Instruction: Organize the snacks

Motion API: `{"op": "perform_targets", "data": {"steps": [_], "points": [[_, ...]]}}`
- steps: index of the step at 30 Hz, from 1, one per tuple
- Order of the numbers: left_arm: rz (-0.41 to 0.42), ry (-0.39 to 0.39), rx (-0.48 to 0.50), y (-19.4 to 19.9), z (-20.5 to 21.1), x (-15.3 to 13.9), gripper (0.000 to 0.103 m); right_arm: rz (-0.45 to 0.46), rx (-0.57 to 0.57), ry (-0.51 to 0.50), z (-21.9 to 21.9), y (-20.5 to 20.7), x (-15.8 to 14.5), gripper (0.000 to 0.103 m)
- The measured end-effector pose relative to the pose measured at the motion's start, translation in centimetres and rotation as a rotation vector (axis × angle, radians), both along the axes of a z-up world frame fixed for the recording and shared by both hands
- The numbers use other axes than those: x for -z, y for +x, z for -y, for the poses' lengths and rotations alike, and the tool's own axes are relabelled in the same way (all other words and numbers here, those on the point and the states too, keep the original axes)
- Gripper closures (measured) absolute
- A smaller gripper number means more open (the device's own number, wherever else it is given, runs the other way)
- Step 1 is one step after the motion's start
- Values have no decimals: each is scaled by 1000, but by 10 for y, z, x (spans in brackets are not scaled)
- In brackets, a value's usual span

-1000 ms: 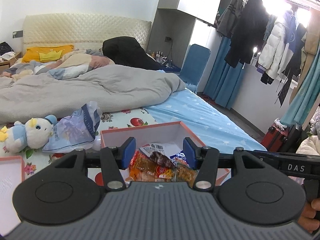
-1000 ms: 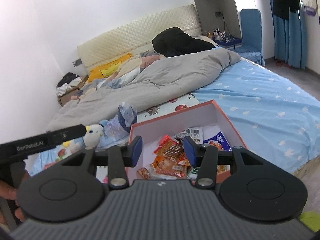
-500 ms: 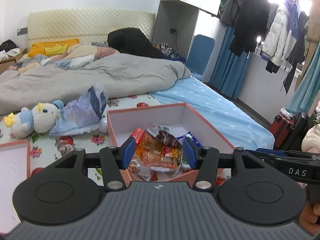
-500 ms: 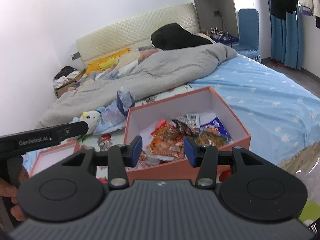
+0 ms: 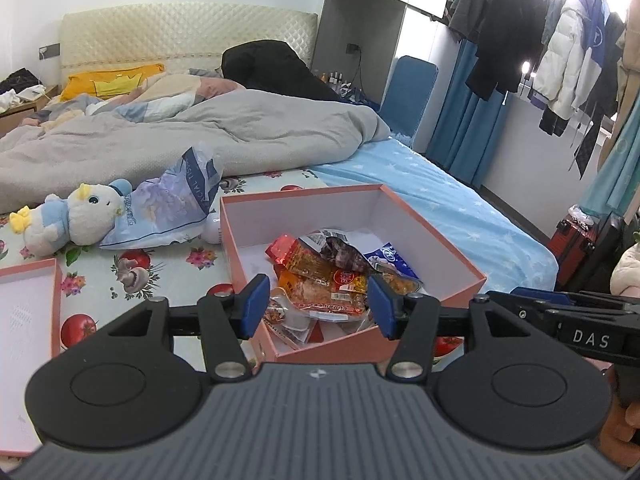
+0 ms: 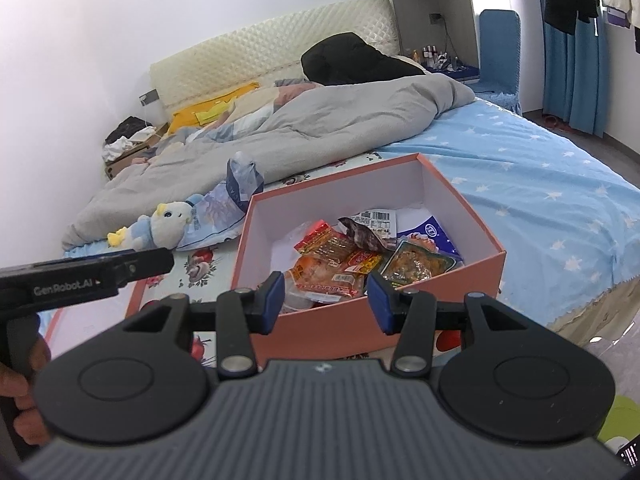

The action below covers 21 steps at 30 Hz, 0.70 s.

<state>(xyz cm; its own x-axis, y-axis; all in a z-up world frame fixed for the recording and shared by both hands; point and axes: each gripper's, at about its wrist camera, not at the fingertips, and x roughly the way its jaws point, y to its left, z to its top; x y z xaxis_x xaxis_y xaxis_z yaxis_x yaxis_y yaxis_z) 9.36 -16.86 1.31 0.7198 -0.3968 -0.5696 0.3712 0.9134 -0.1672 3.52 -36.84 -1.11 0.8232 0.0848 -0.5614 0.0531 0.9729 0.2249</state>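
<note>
We're in a lived-in home bedroom, no doubt about it. A wide bed [image 5: 432, 184] fills the view, blue star-print sheet showing, a rumpled grey duvet [image 5: 200, 136] heaped across it, and a cream quilted headboard [image 5: 180, 36] against the white wall. A yellow pillow [image 5: 112, 82] sits up top, a plush toy [image 5: 68, 218] lies on the flowered cover. Over on the right, coats and jackets [image 5: 532, 40] hang on a rail by blue curtains [image 5: 468, 120], with a red suitcase [image 5: 576, 246] on the floor.

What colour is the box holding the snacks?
The box is salmon pink outside and white inside, best seen in the right wrist view.
</note>
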Motion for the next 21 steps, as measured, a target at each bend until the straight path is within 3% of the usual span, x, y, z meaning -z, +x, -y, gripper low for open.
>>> {"op": "perform_targets", "data": {"steps": [2, 4, 7, 21], "points": [[8, 21, 2, -1, 3, -1, 29, 6, 3, -15, -1, -1, -1, 52], [41, 69, -20, -4, 8, -4, 6, 10, 12, -9, 3, -1, -2, 16], [61, 76, -40, -6, 6, -6, 3, 32, 37, -25, 7, -3, -4, 0], [-6, 43, -86, 1, -9, -5, 1, 42, 47, -79, 5, -4, -8, 0]]}}
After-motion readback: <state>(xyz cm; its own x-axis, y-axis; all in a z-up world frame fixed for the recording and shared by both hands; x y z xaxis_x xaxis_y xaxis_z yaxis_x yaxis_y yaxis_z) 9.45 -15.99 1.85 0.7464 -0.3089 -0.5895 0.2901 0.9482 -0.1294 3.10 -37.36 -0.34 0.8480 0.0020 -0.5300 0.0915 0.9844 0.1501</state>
